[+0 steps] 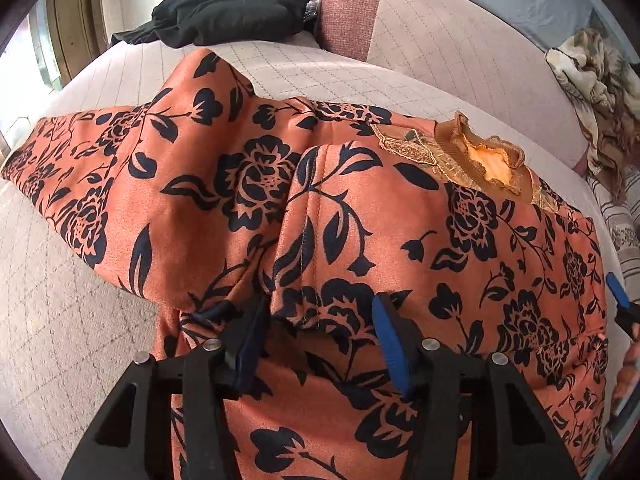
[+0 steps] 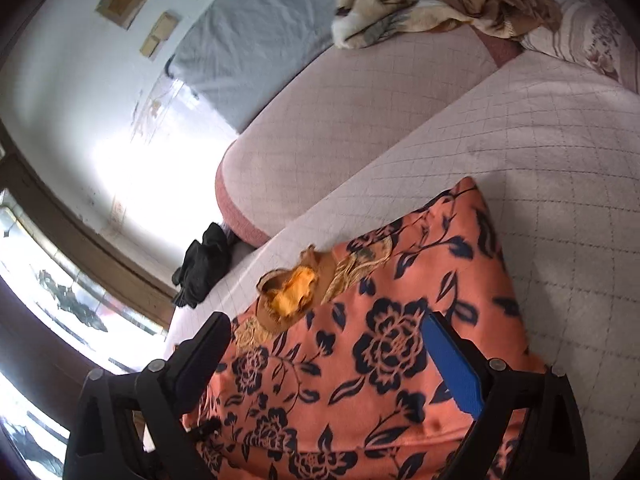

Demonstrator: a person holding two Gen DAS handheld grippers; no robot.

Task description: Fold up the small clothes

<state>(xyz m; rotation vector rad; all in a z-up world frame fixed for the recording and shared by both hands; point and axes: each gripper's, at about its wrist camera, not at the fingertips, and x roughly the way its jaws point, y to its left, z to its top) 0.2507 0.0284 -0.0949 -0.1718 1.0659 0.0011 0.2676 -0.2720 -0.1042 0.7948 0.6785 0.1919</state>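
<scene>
An orange top with a black flower print (image 1: 400, 208) lies spread on the pale quilted sofa seat (image 1: 60, 320). Its ruffled brown collar (image 1: 492, 160) points to the back. One sleeve (image 1: 312, 240) is folded over the body. My left gripper (image 1: 316, 332) is open just above the fabric at the folded sleeve's cuff, blue pads apart. In the right wrist view the same top (image 2: 380, 352) fills the lower middle, collar (image 2: 292, 296) toward the left. My right gripper (image 2: 336, 356) is open over the top near the collar, holding nothing.
A black garment (image 1: 228, 12) lies at the back of the seat, also in the right wrist view (image 2: 204, 268). A brown patterned blanket (image 1: 600, 92) is heaped on the right by the sofa backrest (image 1: 440, 40). A window (image 2: 60, 280) is at the left.
</scene>
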